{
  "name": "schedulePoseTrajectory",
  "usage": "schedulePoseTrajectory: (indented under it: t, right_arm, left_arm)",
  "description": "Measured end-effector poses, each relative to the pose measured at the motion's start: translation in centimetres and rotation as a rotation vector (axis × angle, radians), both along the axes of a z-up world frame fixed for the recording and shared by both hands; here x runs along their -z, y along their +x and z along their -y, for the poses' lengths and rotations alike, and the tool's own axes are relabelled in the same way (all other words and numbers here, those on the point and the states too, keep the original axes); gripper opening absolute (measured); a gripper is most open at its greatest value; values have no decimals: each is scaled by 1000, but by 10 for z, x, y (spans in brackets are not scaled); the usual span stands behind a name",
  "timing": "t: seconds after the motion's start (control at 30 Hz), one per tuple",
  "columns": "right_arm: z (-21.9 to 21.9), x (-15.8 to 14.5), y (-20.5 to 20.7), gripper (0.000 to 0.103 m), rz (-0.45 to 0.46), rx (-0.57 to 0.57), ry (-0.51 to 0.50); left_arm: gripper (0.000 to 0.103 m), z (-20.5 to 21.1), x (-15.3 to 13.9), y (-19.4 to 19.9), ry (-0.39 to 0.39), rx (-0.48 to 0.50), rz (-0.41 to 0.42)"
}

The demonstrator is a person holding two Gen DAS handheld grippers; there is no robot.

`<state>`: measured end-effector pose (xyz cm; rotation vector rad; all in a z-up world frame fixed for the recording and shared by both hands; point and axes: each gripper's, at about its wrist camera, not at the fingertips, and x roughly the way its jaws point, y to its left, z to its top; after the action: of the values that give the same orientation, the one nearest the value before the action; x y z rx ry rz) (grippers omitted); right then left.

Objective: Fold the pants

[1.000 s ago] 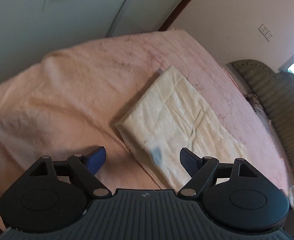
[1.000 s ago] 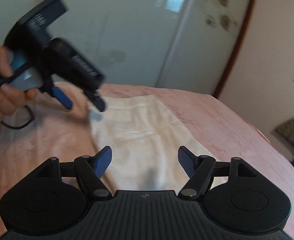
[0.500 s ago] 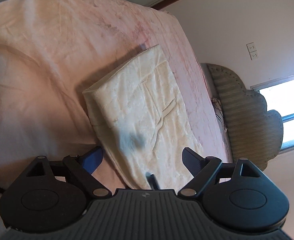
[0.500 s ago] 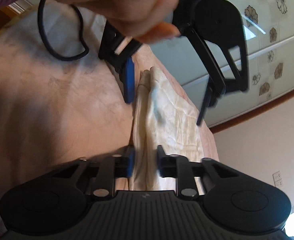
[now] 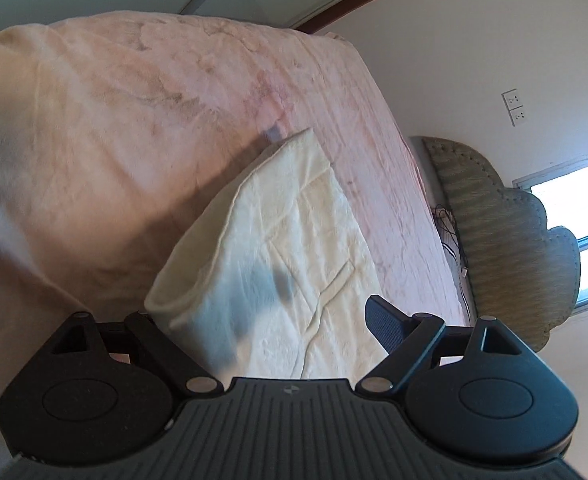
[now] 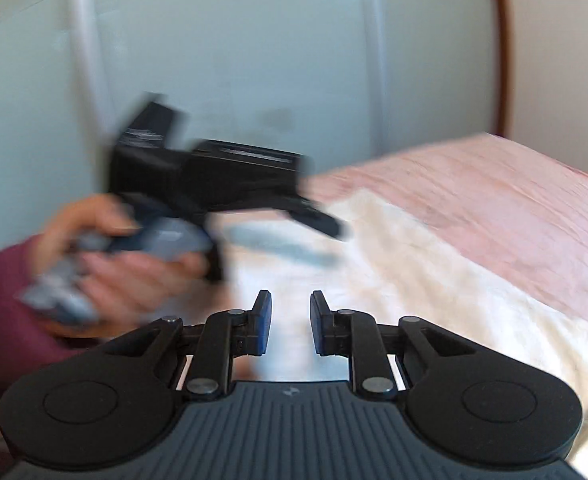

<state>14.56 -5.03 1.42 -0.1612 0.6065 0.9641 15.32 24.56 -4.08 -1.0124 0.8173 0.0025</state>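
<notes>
While folded on the pink bedspread (image 5: 142, 128), cream pants (image 5: 294, 248) between the wide left claw (image 5: 270, 320) (right claw (image 6: 290, 322) narrow, empty).

Creased cream cloth pants (image 5: 290, 248) lie on a soft, matt pink fabric bedspread (image 5: 106, 128); matt black plastic left gripper (image 5: 270, 320) with ribbed housing.

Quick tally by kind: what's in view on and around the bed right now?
Folded cream pants: 1
Pink bedspread: 1
Handheld grippers: 2, the left gripper and the right gripper
Padded headboard: 1
Wall socket plates: 2
Total: 7
</notes>
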Motion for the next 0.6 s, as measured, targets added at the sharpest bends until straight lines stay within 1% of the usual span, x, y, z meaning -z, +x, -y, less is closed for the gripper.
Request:
schedulePoseTrajectory:
  t: [0.03, 0.07, 0.1, 0.13, 0.17, 0.2, 0.23, 0.27, 0.3, 0.37, 0.43, 0.5, 0.6]
  right_arm:
    - [-4, 11, 13, 20, -13, 49, -65]
    - [-7, 24, 23, 20, -29, 86, -125]
    - [-10, 35, 30, 20, -47, 99, -173]
    - [-10, 44, 30, 20, -61, 86, -178]
    - [-7, 43, 32, 20, -68, 87, -153]
    - [-6, 39, 34, 20, -84, 87, -132]
    - [1, 34, 36, 20, -90, 88, -82]
    - [-1, 28, 38, 20, -83, 97, -39]
    - [-3, 24, 41, 20, -74, 106, -15]
    - [-19, 21, 50, 21, -63, 107, 1]
    - [-35, 27, 70, 21, -93, 109, -1]
    - [-41, 30, 72, 21, -106, 114, 9]
    - [-34, 19, 60, 21, -60, 92, 71]
  left_arm:
    - [80, 1, -1, 1, 16, -9, -1]
    - [76, 2, -2, 2, 36, -16, -4]
    - [61, 3, -4, 3, 69, -20, -10]
    - [41, 5, -5, 3, 116, -20, -25]
    - [33, 7, -6, 5, 163, -20, -36]
    - [22, 8, -7, 5, 192, -22, -38]
    - [20, 8, -7, 3, 193, -32, -30]
    - [20, 8, -7, 1, 198, -44, -25]
    - [18, 11, -10, -2, 221, -46, -14]
    - [17, 23, -22, -7, 300, -44, 20]
    - [15, 37, -37, -19, 384, -34, 67]
    - [15, 55, -57, -27, 463, -13, 128]
    - [15, 85, -82, -40, 540, 27, 199]
